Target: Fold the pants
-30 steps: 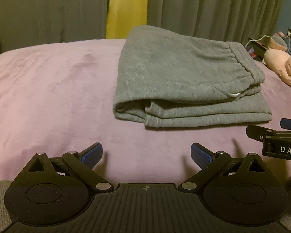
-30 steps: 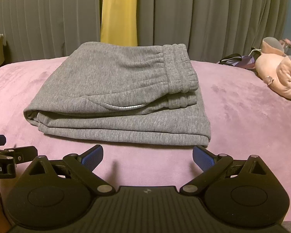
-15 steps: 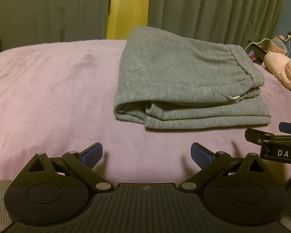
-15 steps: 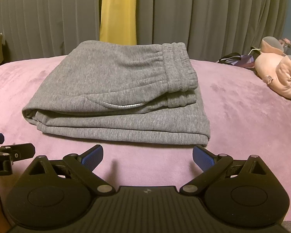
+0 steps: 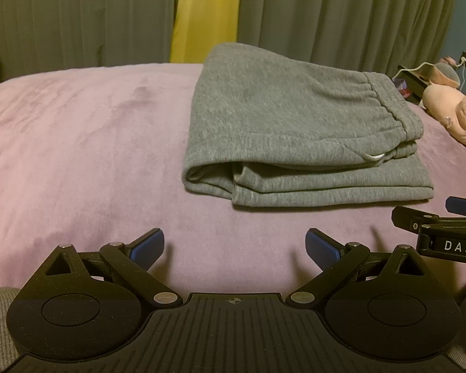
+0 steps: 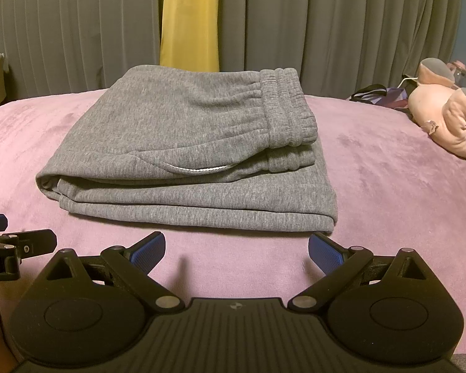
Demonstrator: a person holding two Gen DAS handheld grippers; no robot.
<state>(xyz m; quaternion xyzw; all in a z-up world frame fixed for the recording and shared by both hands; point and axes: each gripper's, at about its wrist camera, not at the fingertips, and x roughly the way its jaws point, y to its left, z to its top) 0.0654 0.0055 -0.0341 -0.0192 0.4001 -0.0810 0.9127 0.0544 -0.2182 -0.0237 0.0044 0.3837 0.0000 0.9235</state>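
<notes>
**Folded, both grippers clear**

Reads "DAS" on right gripper (image 5: 450,233), ".AI" on left gripper (image 6: 3,248). Grey pants (image 6: 189,152) folded flat mid pink blanket (image 6: 388,186), long axis left-right, waistband (image 6: 289,108) rightward. Left gripper (image 5: 234,248) and right gripper (image 6: 236,251) both spread wide, empty, short of the pants.

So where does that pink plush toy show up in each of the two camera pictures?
Left wrist view: pink plush toy at the far right edge, beyond the folded grey pants.
Right wrist view: pink plush toy at the right edge, well right of the pants.
Shared landmark: the yellow curtain strip.
</notes>
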